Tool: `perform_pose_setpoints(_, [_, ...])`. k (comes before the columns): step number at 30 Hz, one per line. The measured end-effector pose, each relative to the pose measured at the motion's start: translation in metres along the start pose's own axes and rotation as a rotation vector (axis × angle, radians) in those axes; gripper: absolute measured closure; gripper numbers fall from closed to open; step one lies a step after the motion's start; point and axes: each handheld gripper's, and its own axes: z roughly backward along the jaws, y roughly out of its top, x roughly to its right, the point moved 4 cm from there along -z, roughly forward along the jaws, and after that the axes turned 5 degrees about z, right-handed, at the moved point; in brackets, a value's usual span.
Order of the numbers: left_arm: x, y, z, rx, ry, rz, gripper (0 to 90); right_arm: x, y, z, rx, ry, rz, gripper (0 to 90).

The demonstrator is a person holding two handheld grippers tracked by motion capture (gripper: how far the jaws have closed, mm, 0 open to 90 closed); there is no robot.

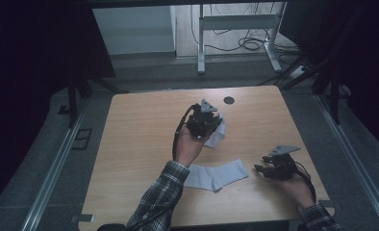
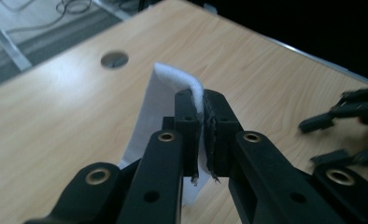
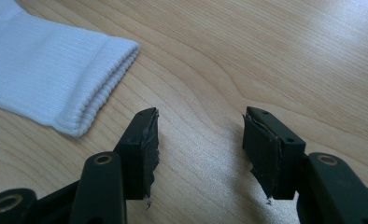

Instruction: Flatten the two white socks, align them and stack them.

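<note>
In the high view, a wooden table (image 1: 130,139) is seen from above, with a small round hole (image 1: 229,100) near its far edge. The left gripper (image 1: 215,126) is held above the middle of the table by the left hand (image 1: 190,147), whose plaid sleeve (image 1: 161,197) comes in from the bottom edge. A white sock (image 1: 219,132) hangs from this gripper, just beside its right side. A second white sock (image 1: 215,175) lies flat on the table nearer the person, between the two forearms. The right gripper (image 1: 258,169) is held low over the table at the right, its tips pointed toward the lying sock and kept a little apart from it. In the left gripper view, the jaws are seen pressed together on a fold of the hanging sock (image 2: 182,86), which arches over the jaw tips and drops away beyond them toward the tabletop; the right gripper (image 2: 320,140) shows blurred at the right edge. In the right gripper view, the jaws stand apart with bare wood between them, and the ribbed cuff of the lying sock (image 3: 56,74) is seen at the upper left, untouched by the pads.
</note>
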Motion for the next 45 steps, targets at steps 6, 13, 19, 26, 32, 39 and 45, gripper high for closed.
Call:
perform_pose_setpoints(6, [0.000,0.026,0.041,0.105,0.016,-0.036,84.8,0.000,0.000,0.000,0.000,0.002,-0.002,46.1])
perform_pose_setpoints(13, [-0.038,-0.018,0.054,0.029,0.065,0.037,84.5,-0.001,0.000,0.000,-0.003,-0.001,0.000,46.1])
perform_pose_setpoints(19, [-0.074,-0.068,0.050,-0.032,0.107,0.133,84.5,-0.001,0.000,0.000,-0.002,-0.005,-0.003,46.0])
perform_pose_setpoints(26, [-0.091,-0.100,0.045,-0.083,0.139,0.170,84.3,-0.001,0.000,0.000,-0.001,-0.006,-0.006,45.9])
perform_pose_setpoints(32, [-0.099,-0.119,0.043,-0.126,0.179,0.163,83.5,-0.001,0.000,0.000,-0.001,-0.006,-0.008,45.9])
perform_pose_setpoints(39, [-0.112,-0.143,0.045,-0.151,0.210,0.199,82.9,-0.001,0.001,0.000,-0.003,-0.006,-0.010,45.9])
perform_pose_setpoints(45, [-0.118,-0.161,0.046,-0.164,0.222,0.217,81.0,-0.001,0.001,0.000,-0.003,-0.007,-0.011,45.9])
